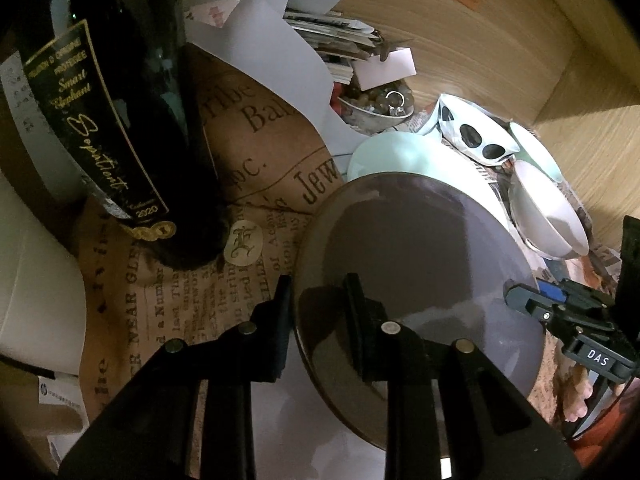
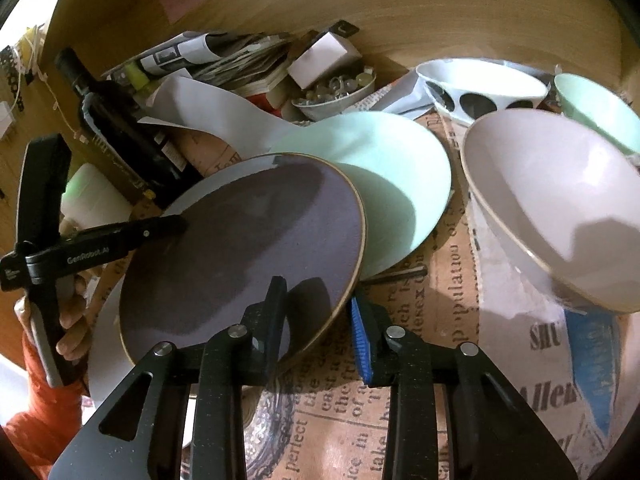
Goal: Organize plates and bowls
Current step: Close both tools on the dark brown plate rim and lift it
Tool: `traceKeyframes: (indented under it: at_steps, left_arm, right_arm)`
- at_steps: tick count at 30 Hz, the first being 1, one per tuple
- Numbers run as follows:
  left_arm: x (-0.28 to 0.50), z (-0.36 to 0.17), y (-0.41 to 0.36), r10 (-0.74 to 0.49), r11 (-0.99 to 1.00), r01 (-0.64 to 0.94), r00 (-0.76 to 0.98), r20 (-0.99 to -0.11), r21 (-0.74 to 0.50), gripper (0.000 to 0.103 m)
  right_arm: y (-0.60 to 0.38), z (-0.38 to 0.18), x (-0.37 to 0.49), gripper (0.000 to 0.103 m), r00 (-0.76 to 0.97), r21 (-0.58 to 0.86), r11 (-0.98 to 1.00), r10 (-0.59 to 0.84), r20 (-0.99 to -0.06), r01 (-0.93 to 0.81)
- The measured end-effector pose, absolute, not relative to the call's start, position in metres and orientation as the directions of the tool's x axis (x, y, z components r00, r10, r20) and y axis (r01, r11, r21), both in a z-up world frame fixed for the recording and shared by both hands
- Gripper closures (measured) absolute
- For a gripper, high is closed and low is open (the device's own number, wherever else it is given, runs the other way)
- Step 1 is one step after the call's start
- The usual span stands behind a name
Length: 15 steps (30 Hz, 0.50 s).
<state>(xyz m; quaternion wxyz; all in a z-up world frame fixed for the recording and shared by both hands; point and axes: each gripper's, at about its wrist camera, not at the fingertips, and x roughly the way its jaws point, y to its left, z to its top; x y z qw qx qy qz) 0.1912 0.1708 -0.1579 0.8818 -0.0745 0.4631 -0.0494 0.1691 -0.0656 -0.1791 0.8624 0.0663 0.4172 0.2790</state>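
Only from right wrist, green bowl (image 2: 600, 112), orange sleeve (image 2: 44, 400)

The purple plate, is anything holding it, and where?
Yes. Both tools grip the purple plate by its rim: the left tool on one edge, the right tool on the opposite edge.

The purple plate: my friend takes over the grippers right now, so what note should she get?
Left gripper: shut on the purple plate at its near rim.
Right gripper: shut on the same plate's opposite rim.
The plate overlaps the mint plate, tilted.
Pink bowl, spotted bowl and mint bowl sit apart, unstacked.
Done: plate gripped.
Left: set it squarely on the mint plate, then probably stack the bowls.
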Motion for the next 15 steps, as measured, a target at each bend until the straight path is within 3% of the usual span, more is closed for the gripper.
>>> traceKeyframes:
  at_steps: [15]
  left_arm:
    - [0.169,-0.144,0.157,-0.144,0.985,0.018,0.623,-0.769,-0.170,0.078]
  right_arm:
    - [-0.077,-0.166,0.160,0.075,0.553,0.333,0.850,0.521,-0.650,-0.409]
